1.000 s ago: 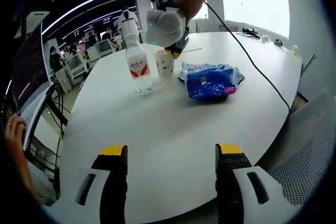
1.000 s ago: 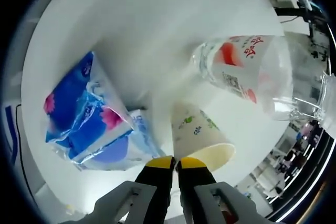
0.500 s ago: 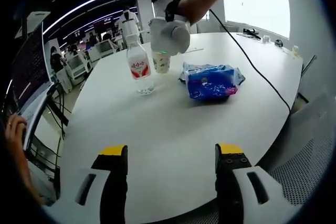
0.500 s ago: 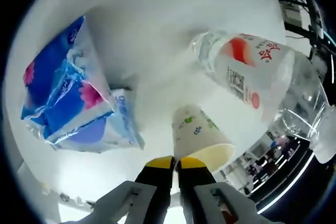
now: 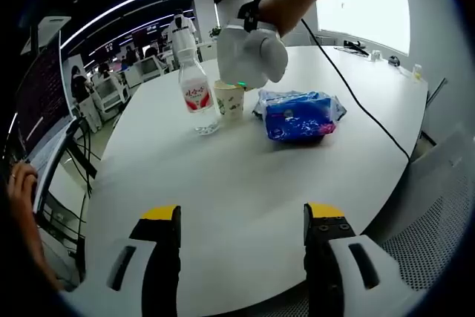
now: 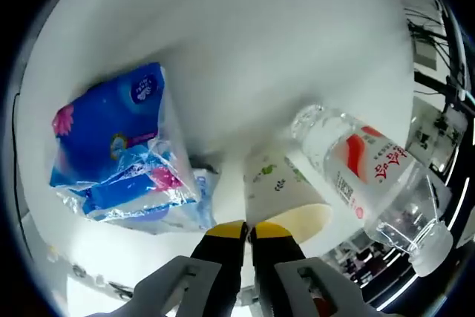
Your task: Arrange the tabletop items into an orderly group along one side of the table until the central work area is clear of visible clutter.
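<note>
Right gripper view: right gripper (image 6: 248,226) pinches the paper cup (image 6: 280,194) rim; left gripper (image 5: 243,217) hovers, jaws apart.

A black cable (image 5: 356,83) trails across the white counter (image 5: 245,183) toward three o'clock. Small objects (image 5: 382,56) sit at its far edge near two o'clock. Office desks (image 5: 137,72) and people stand beyond, around eleven o'clock.

round white table (image 5: 223,183), bright window (image 5: 364,5)
</note>
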### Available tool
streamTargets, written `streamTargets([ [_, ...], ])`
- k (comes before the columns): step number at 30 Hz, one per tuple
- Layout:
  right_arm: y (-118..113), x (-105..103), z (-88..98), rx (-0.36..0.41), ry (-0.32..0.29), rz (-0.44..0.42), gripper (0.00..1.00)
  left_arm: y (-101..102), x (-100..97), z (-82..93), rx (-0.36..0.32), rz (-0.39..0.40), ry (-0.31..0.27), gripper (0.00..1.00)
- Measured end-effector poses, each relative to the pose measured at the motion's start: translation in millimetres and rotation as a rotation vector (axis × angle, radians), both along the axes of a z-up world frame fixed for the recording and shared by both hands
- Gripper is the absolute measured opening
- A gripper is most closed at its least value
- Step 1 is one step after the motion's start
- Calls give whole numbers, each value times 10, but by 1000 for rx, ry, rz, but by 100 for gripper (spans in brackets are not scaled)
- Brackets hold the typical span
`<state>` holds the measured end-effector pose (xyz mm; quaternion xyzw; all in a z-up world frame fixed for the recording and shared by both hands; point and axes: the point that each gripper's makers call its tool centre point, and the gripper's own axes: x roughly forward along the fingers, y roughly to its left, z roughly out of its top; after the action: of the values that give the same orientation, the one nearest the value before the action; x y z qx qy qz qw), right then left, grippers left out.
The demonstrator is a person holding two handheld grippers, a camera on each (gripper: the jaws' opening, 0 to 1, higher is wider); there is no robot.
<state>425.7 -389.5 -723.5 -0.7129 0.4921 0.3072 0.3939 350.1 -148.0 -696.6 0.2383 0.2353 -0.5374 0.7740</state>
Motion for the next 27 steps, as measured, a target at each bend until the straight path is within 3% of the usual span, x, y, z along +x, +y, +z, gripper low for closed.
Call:
streamTargets([
  [13, 107, -23, 7, 20, -1, 2, 0, 2, 2, 4, -5, 2, -2, 67],
  [19, 118, 20, 38, 30, -28, 2, 15, 2, 4, 4, -4, 2, -3, 67],
  [27, 133, 1, 105, 82, -68, -74, 31, 4, 3, 5, -4, 1, -4, 67],
])
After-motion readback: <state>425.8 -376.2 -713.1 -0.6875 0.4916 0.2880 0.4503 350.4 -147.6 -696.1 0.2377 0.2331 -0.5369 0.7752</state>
